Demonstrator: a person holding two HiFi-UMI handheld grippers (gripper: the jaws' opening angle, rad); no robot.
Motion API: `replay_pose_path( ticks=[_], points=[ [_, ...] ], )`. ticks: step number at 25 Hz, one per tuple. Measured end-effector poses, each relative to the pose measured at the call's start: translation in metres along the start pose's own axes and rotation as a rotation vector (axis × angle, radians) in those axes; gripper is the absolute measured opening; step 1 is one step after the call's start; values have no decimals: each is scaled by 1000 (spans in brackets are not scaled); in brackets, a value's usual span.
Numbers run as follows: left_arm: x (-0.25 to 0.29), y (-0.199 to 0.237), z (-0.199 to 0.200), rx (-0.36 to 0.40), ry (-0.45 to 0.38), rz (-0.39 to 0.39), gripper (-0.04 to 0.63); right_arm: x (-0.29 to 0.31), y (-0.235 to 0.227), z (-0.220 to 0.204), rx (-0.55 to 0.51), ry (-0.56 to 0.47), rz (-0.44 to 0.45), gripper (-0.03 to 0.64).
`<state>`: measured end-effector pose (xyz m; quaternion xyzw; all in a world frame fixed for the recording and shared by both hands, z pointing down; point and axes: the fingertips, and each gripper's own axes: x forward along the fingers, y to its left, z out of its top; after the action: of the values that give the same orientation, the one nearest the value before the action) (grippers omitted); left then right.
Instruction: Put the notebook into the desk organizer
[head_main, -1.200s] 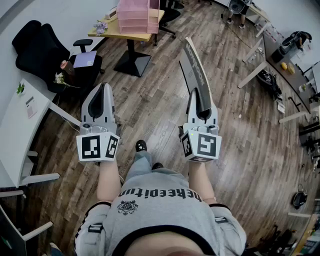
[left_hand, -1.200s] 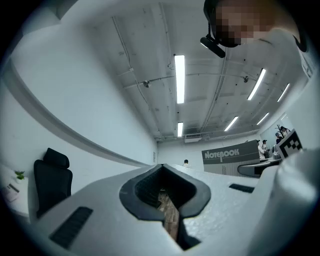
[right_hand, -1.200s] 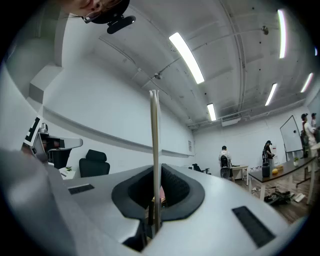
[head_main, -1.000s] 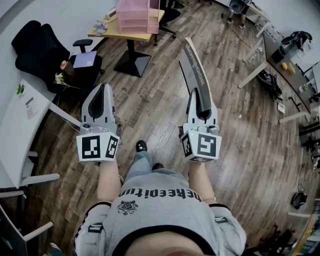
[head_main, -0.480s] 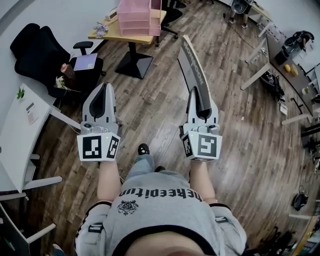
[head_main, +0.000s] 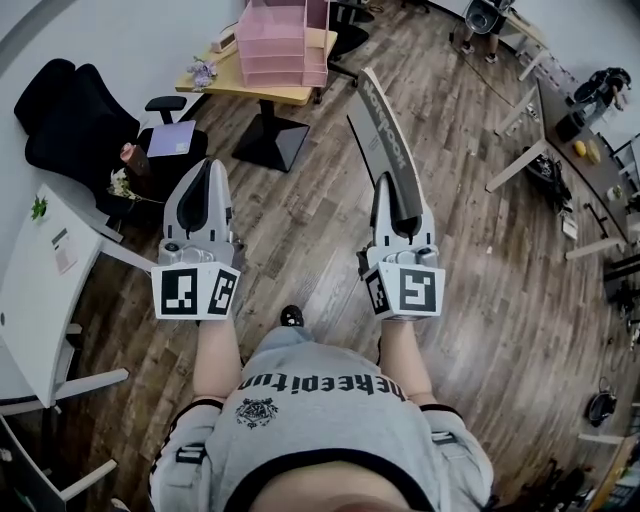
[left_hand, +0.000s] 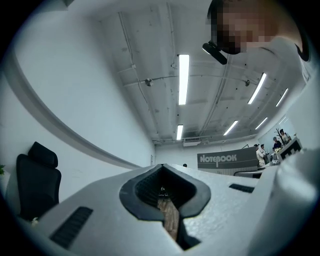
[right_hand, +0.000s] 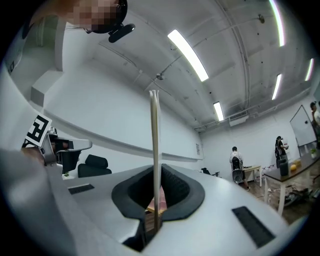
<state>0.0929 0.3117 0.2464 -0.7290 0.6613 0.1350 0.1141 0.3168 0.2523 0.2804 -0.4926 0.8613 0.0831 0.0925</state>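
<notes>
The notebook (head_main: 384, 132) is clamped edge-on between the jaws of the right gripper (head_main: 389, 192), projecting beyond the tips. The left gripper (head_main: 203, 170), alongside, is closed on nothing. Carrying is judged in hand. The pink desk organizer (head_main: 275, 40), well ahead of both grippers, must be approached and the notebook slid into a compartment.
</notes>
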Motion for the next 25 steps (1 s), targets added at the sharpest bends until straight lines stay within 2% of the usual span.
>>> replay_pose_path(
  ticks=[13,25],
  points=[
    [65,64,-21,20,-16,-34,0,80,8,-21,15,2,-49,9],
    [102,95,-50,-28,4,-29,0,125,2,-50,42,46,-56,9]
  ],
)
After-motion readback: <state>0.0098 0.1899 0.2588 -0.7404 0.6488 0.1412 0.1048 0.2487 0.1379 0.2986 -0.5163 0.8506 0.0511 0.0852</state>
